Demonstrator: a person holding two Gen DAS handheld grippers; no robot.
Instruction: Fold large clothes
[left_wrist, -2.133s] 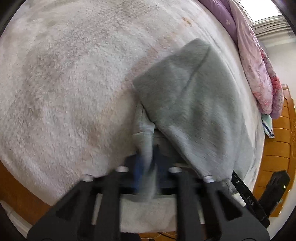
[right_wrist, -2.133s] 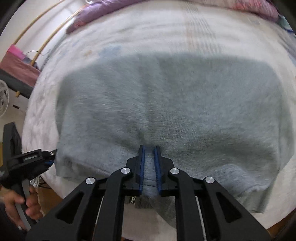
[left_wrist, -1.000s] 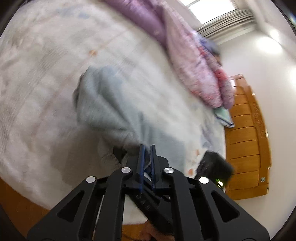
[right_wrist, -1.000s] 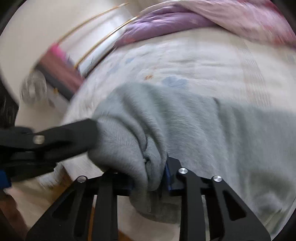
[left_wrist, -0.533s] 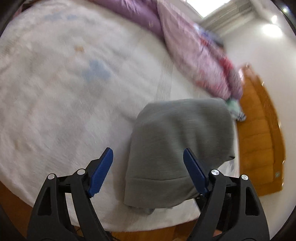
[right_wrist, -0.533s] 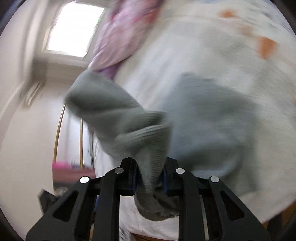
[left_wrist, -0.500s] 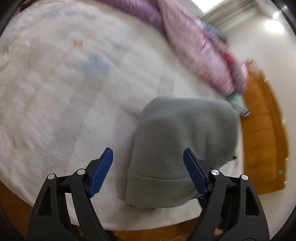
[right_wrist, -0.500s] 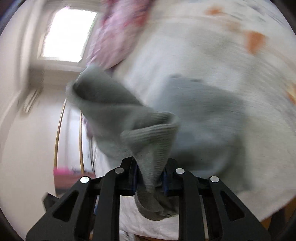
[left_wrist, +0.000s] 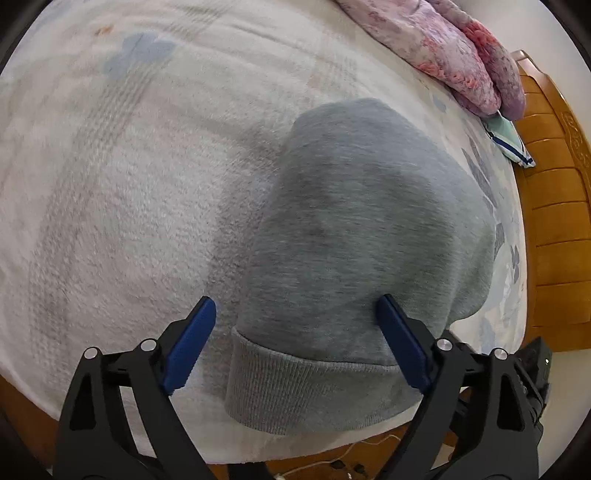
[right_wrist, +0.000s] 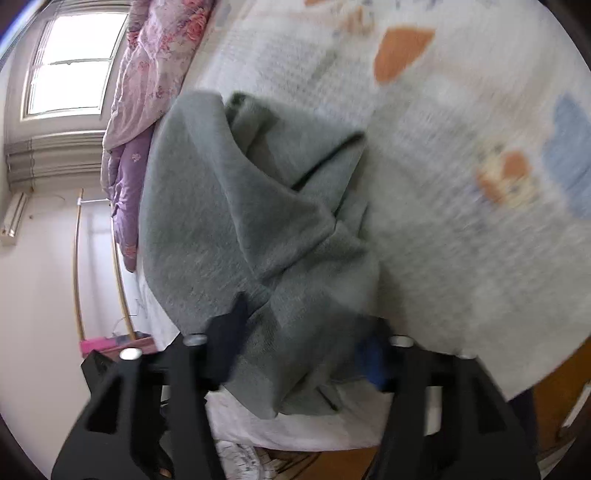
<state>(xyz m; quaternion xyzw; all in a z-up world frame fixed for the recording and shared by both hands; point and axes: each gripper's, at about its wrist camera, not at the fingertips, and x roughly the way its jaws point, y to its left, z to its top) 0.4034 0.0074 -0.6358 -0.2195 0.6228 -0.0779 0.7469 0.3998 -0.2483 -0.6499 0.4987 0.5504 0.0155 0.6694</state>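
Observation:
A large grey sweatshirt (left_wrist: 354, 236) lies folded over on the white fleece bed blanket (left_wrist: 129, 192), its ribbed hem toward me at the bed's near edge. My left gripper (left_wrist: 295, 314) is open and empty, its blue pads standing either side of the hem end. In the right wrist view the same sweatshirt (right_wrist: 236, 206) lies rumpled in loose folds. My right gripper (right_wrist: 306, 325) is open, with the cloth lying loose between the spread jaws, which do not pinch it.
A pink and purple floral quilt (left_wrist: 443, 44) lies bunched along the far side of the bed, also in the right wrist view (right_wrist: 147, 85). A wooden headboard (left_wrist: 554, 206) stands at the right. The bed's near edge drops to wooden floor.
Both grippers have let go of the sweatshirt: the left opened about half a second ago, the right has opened just now. The cloth has dropped folded onto the bed.

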